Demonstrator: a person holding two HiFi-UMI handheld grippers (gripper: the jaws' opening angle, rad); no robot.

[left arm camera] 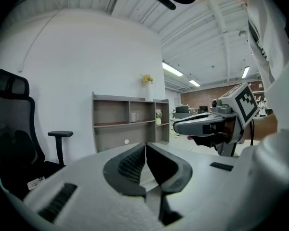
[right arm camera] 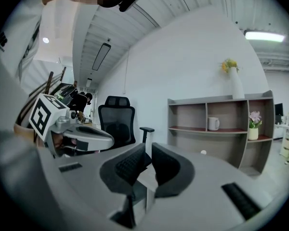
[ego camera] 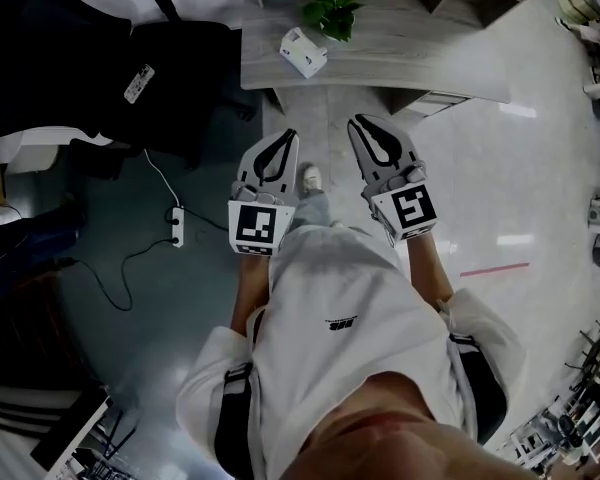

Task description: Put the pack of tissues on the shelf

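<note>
The white pack of tissues (ego camera: 303,51) lies on the grey table (ego camera: 410,53) next to a small green plant (ego camera: 332,10). I hold both grippers side by side over the floor, short of the table. The left gripper (ego camera: 283,136) is shut with nothing in it, its jaws meeting at the tips (left arm camera: 145,146). The right gripper (ego camera: 365,123) is also shut and empty (right arm camera: 148,148). The grey open shelf (left arm camera: 127,124) stands against the white wall beyond the jaws (right arm camera: 216,129). The tissue pack does not show in either gripper view.
A black office chair (ego camera: 90,63) stands left of the table (right arm camera: 116,124). A power strip (ego camera: 177,225) and its cables lie on the floor at the left. On the shelf are a white mug (right arm camera: 213,123), a potted pink flower (right arm camera: 253,129) and a vase (right arm camera: 234,83) on top.
</note>
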